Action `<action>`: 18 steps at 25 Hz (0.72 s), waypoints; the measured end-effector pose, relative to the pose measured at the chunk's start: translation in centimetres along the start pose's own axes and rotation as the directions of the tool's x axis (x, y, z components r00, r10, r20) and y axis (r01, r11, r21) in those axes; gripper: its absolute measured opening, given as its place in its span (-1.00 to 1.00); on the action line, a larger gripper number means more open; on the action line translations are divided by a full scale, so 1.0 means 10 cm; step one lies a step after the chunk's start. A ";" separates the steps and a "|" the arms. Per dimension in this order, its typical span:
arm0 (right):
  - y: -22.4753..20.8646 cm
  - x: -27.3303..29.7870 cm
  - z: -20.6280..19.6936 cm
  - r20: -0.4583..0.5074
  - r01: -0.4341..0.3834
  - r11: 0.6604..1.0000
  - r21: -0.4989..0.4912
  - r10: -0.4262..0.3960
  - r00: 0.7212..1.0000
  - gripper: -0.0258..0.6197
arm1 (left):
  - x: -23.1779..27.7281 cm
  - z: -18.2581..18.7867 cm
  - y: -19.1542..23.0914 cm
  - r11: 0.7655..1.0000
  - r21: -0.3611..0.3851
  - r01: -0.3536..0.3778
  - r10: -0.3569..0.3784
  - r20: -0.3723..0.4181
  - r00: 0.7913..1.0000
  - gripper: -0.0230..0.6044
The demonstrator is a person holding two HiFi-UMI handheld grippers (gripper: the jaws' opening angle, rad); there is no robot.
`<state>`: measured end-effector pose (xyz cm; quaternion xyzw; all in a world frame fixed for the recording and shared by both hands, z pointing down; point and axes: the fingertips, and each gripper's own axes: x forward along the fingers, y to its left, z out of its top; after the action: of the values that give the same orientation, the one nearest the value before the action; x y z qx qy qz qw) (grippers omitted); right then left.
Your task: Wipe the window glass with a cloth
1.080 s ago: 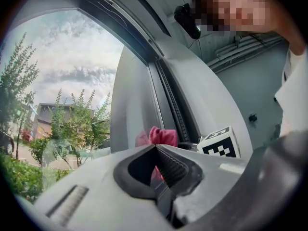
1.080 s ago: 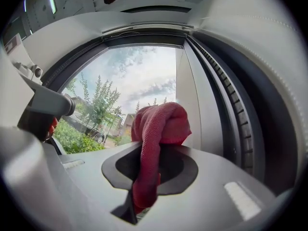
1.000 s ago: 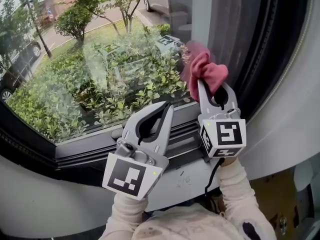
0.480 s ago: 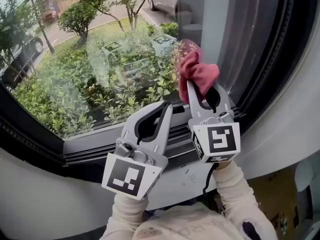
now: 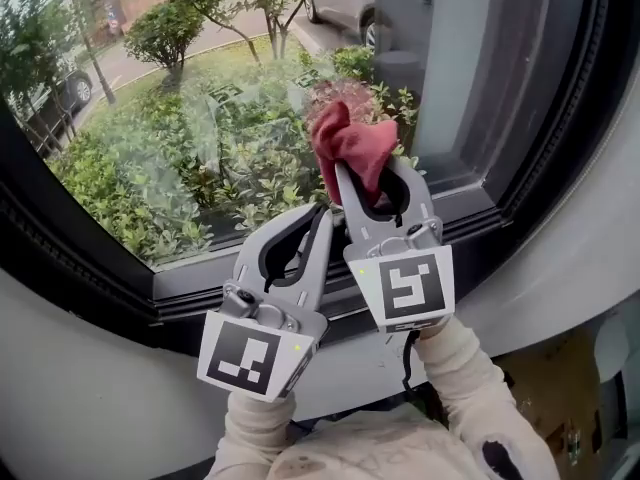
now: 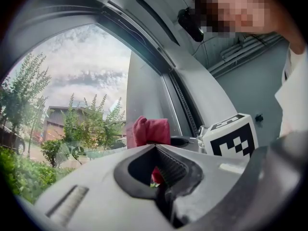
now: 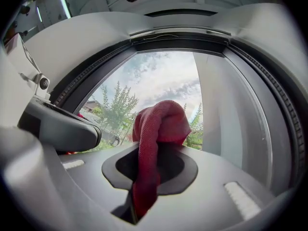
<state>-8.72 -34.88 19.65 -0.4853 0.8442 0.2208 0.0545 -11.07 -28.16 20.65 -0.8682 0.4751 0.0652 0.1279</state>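
The right hand-held gripper (image 5: 368, 183), clamped on the red cloth (image 5: 350, 140), has swept it leftward across the window glass (image 5: 180, 148), away from the frame. Wiping looks under way. The left hand-held gripper (image 5: 318, 220) is closed and empty.

Woven red cloth (image 5: 350, 146), glossy window glass (image 5: 170, 158), matt, seemingly plastic right gripper (image 5: 372, 174)

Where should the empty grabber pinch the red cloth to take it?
I'd pinch the bunched top of the red cloth, coming from its left. That lump stands free above the right gripper, whose jaws clamp the tail; glass lies behind.
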 end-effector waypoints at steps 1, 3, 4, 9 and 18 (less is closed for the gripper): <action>0.05 0.02 0.03 0.009 -0.002 1.000 -0.006 0.002 1.000 -0.65 | -0.04 0.01 0.03 1.000 0.000 -0.006 0.006 0.000 1.000 -0.60; 0.08 0.03 0.04 0.017 0.003 1.000 0.020 -0.003 1.000 -0.65 | -0.09 0.02 0.08 1.000 0.002 -0.014 0.014 -0.002 1.000 -0.60; 0.08 0.02 0.00 0.007 0.001 0.999 0.039 -0.001 1.000 -0.65 | -0.11 0.02 0.09 1.000 0.003 -0.015 0.015 -0.002 1.000 -0.60; 0.17 0.00 -0.09 -0.007 -0.003 1.000 -0.024 0.002 1.000 -0.65 | -0.14 -0.01 0.09 1.000 0.003 -0.015 0.015 -0.011 1.000 -0.60; -0.20 -0.09 -0.18 -0.029 0.014 1.000 -0.005 -0.014 0.999 -0.63 | -0.03 -0.04 -0.05 1.000 0.006 -0.016 0.016 -0.025 1.000 -0.60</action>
<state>-6.39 -35.81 20.90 -0.4946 0.8410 0.2153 0.0424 -10.80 -27.81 21.22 -0.8648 0.4836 0.0540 0.1238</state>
